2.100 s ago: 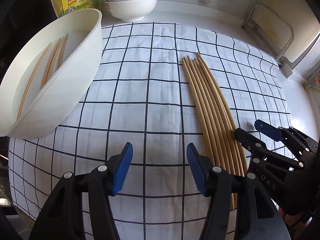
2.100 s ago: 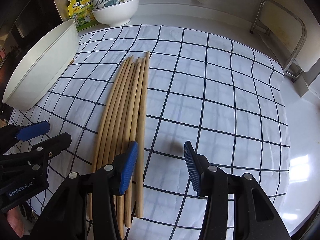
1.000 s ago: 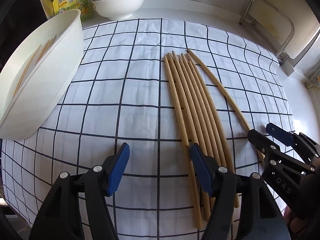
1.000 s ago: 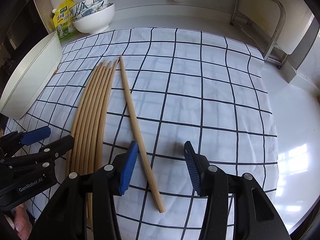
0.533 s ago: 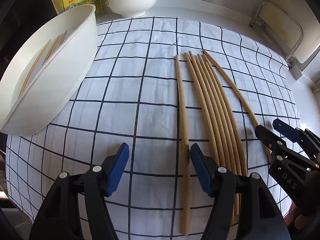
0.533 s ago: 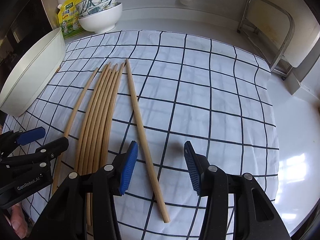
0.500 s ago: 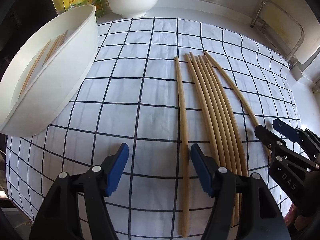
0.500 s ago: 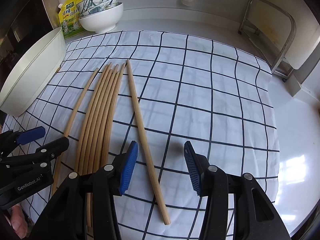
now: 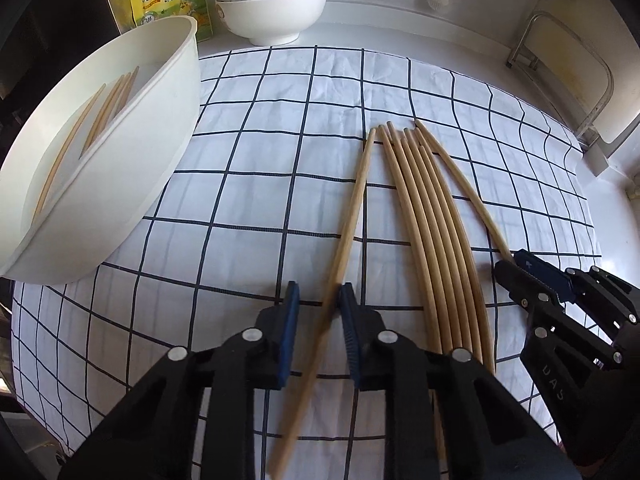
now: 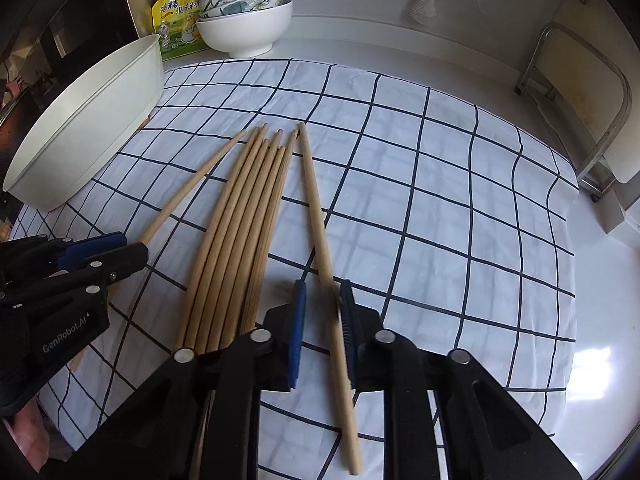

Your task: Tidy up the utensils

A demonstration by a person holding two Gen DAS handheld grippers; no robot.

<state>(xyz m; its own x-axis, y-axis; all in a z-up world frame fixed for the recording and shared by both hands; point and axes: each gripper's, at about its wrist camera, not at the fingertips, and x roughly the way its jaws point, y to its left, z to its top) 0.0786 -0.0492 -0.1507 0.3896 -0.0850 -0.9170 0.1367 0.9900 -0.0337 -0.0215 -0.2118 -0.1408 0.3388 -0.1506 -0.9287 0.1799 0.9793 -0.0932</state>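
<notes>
Two claws, left claw (image 9: 318,304) and right claw (image 10: 323,300), each pinching one chopstick; bundle (image 9: 432,240) between; tub (image 9: 120,184) left.

Two grippers are working low in the frame.
The left gripper (image 9: 319,308) and the right gripper (image 10: 323,304) are each pinching one chopstick, jaws almost together.
</notes>
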